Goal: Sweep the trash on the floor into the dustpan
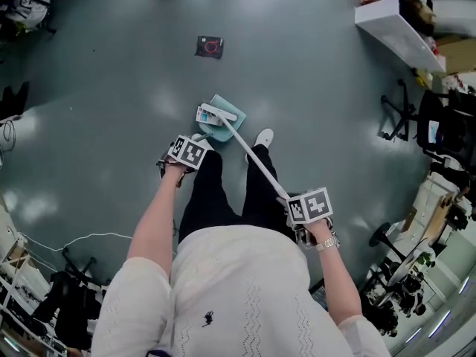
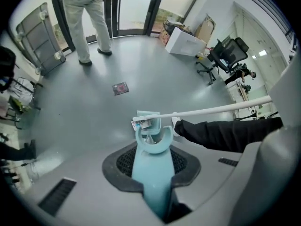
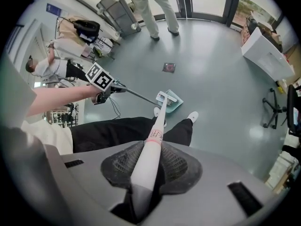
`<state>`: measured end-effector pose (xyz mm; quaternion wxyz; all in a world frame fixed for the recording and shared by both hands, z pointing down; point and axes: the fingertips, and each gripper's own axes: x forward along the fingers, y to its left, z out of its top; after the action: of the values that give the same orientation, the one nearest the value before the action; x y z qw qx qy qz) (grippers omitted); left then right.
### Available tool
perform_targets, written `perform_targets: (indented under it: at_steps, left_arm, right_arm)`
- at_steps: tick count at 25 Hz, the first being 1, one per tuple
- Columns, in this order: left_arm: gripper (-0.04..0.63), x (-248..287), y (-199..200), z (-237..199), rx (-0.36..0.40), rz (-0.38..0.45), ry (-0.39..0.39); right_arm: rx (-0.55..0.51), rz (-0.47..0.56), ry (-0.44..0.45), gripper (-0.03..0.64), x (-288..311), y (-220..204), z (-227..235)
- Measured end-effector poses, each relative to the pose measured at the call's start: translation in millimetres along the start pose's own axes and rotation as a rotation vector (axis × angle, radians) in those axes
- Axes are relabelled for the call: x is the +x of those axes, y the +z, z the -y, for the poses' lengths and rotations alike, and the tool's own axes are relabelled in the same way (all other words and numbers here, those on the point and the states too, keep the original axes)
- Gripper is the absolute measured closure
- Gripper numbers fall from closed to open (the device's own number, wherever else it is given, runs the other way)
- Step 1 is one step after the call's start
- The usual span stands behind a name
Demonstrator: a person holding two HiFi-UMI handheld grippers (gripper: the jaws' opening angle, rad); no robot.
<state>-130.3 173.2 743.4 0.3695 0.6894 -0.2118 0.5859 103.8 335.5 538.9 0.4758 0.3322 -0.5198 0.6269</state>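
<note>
A dark wrapper (image 1: 210, 47) with red print lies on the grey floor ahead of me, also seen as a small dark wrapper (image 2: 120, 88) and wrapper (image 3: 169, 68). The teal dustpan (image 1: 227, 122) rests on the floor by my feet. My left gripper (image 1: 186, 153) is shut on the dustpan's teal handle (image 2: 150, 168). My right gripper (image 1: 309, 208) is shut on the white broom handle (image 3: 146, 166). The broom head (image 1: 211, 114) sits at the dustpan's mouth, well short of the wrapper. The dustpan's inside is mostly hidden by the broom head (image 2: 146, 121).
A white cabinet (image 1: 396, 27) stands at the far right with an office chair (image 1: 405, 110) near it. A person (image 2: 87, 18) stands by the glass doors beyond the wrapper. Cables (image 1: 82, 240) run along the floor at left, beside racks of equipment.
</note>
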Motion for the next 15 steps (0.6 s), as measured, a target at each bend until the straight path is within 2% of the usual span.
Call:
perform_targets:
  at_steps: [4, 10, 15]
  left_arm:
    - [0.502, -5.1, -16.2, -10.2, -0.054, 0.025, 0.012]
    - [0.503, -34.9, -45.4, -29.7, -0.200, 0.073, 0.050]
    - [0.503, -51.7, -52.7, -45.7, -0.220, 0.106, 0.085]
  right_arm:
    - [0.059, 0.021, 0.044, 0.499, -12.4, 5.5, 0.7]
    - [0.126, 0.072, 0.147, 0.499, -44.9, 33.6, -10.6]
    - [0.119, 0.164, 0.160, 0.499, -71.3, 83.7, -19.4]
